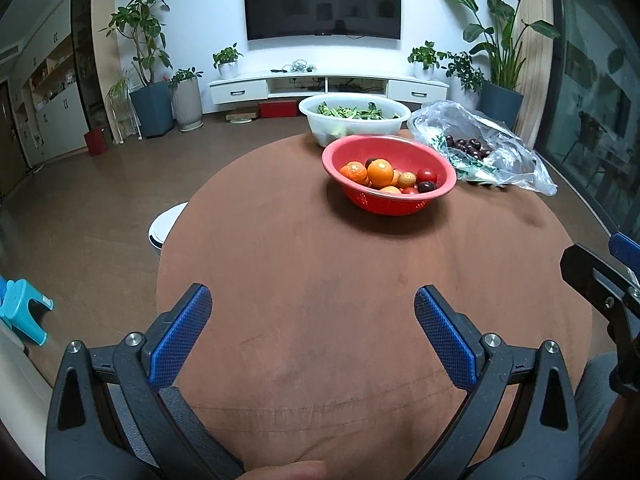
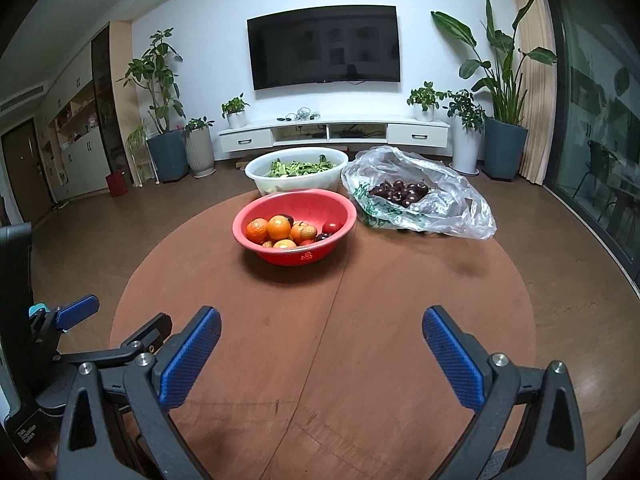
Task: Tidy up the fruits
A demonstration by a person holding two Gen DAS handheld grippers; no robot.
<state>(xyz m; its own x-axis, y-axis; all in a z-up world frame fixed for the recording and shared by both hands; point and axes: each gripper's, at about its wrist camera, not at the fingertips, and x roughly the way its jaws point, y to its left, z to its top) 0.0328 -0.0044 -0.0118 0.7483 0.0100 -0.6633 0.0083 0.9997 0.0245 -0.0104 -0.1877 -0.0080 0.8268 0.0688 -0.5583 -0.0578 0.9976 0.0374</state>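
Observation:
A red bowl stands on the far half of the round brown table. It holds oranges, a red tomato and a dark plum. To its right lies a clear plastic bag with dark cherries inside. My left gripper is open over the near table edge, nothing between its blue pads. My right gripper is open too, empty and well short of the bowl.
A white basin of green vegetables sits behind the red bowl. A white round stool stands left of the table and a blue stool sits on the floor. Potted plants and a TV cabinet line the far wall.

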